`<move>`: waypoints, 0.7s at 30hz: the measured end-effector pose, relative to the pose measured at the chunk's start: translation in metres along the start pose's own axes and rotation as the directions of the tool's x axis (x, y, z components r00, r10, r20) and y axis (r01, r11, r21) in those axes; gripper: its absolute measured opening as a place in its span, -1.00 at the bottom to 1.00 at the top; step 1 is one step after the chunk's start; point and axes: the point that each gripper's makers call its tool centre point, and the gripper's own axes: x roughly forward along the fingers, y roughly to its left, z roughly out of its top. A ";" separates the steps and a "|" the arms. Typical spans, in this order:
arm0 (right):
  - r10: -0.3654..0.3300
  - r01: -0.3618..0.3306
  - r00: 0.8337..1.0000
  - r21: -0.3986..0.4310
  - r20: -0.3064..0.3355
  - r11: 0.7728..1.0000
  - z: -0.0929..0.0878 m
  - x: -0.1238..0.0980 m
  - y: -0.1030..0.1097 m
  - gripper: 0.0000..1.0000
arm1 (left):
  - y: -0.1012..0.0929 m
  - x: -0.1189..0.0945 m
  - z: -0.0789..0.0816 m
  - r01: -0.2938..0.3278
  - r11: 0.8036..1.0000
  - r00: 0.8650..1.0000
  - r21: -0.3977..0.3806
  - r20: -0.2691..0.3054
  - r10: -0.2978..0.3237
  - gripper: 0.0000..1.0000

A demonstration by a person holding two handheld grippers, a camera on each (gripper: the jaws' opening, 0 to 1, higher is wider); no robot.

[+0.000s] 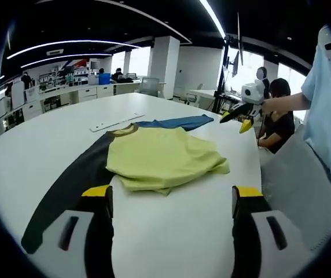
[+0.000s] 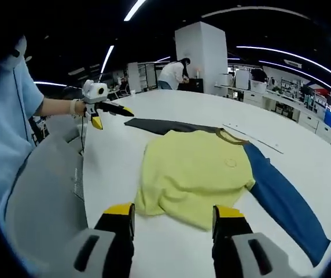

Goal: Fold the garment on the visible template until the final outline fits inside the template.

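**A:** What was on the bench?

**B:** A soft yellow cotton shirt with one black sleeve and one blue sleeve (image 1: 160, 159) lay near the middle of the white round-edged bench (image 1: 50, 133). Its yellow body was already folded up into a loose, rumpled block. The black sleeve (image 1: 67, 191) stretched long and flat toward the left gripper (image 1: 171, 202), and the blue sleeve (image 2: 281, 197) ran out the opposite way toward the bench edge. Just beyond the collar lay a thin pale strip (image 1: 116, 121); whether it was the template, I could not tell.

**A:** And the grippers?

**B:** The left gripper's yellow-tipped jaws stood wide apart, holding nothing, just short of the shirt's folded hem. The right gripper (image 2: 174, 217) was the same from the other side: jaws spread, empty, close to the hem. In each view the other gripper was seen raised above the bench edge, held out by a person in a light blue sleeve (image 2: 9, 110).

**A:** What might have gone wrong from there?

**B:** In my judgement, both sleeves were the risk. Pulling one inward could drag the loose yellow layers and undo the fold. The blue sleeve sat near the bench edge and could slip over it.
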 end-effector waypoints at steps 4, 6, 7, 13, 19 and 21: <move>0.039 -0.040 0.999 -0.025 -0.031 0.999 -0.005 0.016 0.014 -0.11 | -0.002 -0.002 -0.007 -0.008 1.000 1.000 0.010 -0.016 0.008 0.60; 0.051 -0.053 0.997 -0.036 -0.054 0.998 -0.010 0.024 0.019 -0.12 | -0.003 -0.003 -0.009 -0.010 1.000 1.000 -0.004 -0.014 0.010 0.62; 0.053 -0.057 0.996 -0.055 -0.070 0.997 -0.013 0.027 0.021 -0.16 | -0.004 -0.004 -0.009 -0.011 1.000 1.000 -0.007 -0.011 0.011 0.61; 0.025 -0.031 0.996 -0.062 -0.088 0.998 -0.021 0.050 0.022 -0.41 | -0.010 -0.009 -0.013 -0.015 1.000 1.000 -0.021 -0.008 0.015 0.60; 0.037 -0.055 0.989 -0.120 -0.144 0.991 -0.030 0.067 0.029 -0.46 | -0.011 -0.012 -0.017 -0.025 0.999 1.000 -0.039 -0.003 0.025 0.58; 0.039 -0.065 0.986 -0.152 -0.165 0.986 -0.034 0.070 0.030 -0.47 | -0.012 -0.013 -0.018 -0.028 0.999 1.000 -0.042 -0.002 0.028 0.58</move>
